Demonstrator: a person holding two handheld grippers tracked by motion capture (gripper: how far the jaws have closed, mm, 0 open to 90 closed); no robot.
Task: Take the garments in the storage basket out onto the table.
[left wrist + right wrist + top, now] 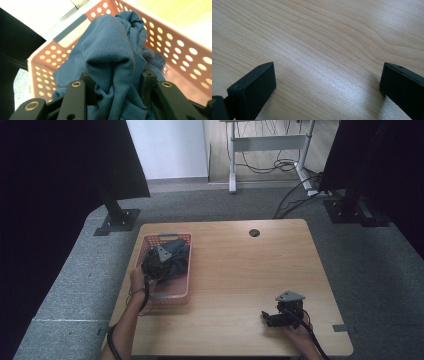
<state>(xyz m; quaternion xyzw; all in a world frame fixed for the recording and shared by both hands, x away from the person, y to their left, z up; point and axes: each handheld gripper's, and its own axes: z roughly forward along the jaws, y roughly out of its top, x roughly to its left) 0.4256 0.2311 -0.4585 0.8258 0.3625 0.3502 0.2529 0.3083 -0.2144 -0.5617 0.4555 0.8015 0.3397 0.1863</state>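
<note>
Blue cloth lay bunched in pink basket, table's left. Left gripper pinched raised fold; right gripper spread, empty, near right. Cloth likely soft, light, limp; grip at bunched fold.

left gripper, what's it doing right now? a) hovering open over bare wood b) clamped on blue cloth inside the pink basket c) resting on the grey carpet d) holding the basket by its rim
b: in the left gripper view the left gripper has its jaws closed on a bunched fold of the blue cloth, with the perforated walls of the pink basket all around it.
</note>
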